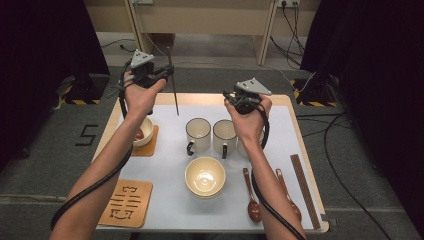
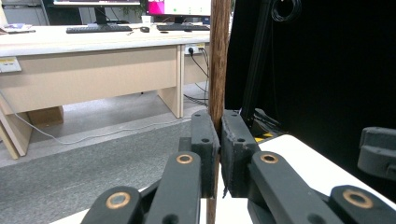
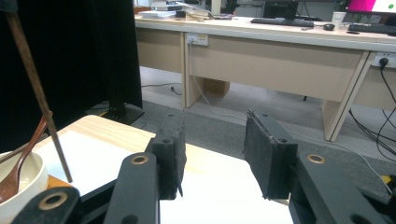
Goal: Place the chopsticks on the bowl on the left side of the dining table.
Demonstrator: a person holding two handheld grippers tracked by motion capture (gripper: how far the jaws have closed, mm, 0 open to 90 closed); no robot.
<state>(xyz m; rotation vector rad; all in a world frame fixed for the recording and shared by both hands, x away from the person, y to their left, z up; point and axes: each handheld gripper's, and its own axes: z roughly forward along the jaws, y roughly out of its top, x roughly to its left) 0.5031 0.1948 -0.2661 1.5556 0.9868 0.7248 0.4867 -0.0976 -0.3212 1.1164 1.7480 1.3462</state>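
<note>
My left gripper [image 1: 169, 71] is raised over the table's far left corner, shut on a dark wooden chopstick [image 1: 174, 92] that hangs nearly upright with its tip just above the white mat [image 1: 165, 165]. In the left gripper view the jaws [image 2: 219, 140] clamp the chopstick [image 2: 218, 60] between their pads. My right gripper [image 1: 231, 96] hovers open above the far middle of the table, behind the mugs. In the right gripper view [image 3: 212, 158] nothing sits between the jaws, and the held chopstick [image 3: 32, 79] shows at the left.
Two mugs [image 1: 198, 134] [image 1: 224, 136] and a cream bowl [image 1: 205, 176] stand mid-table. A small bowl [image 1: 144, 131] with a spoon rests on a coaster at the left. Two brown spoons [image 1: 252, 197] and a second chopstick [image 1: 304, 190] lie at the right. A coaster [image 1: 126, 202] lies front left.
</note>
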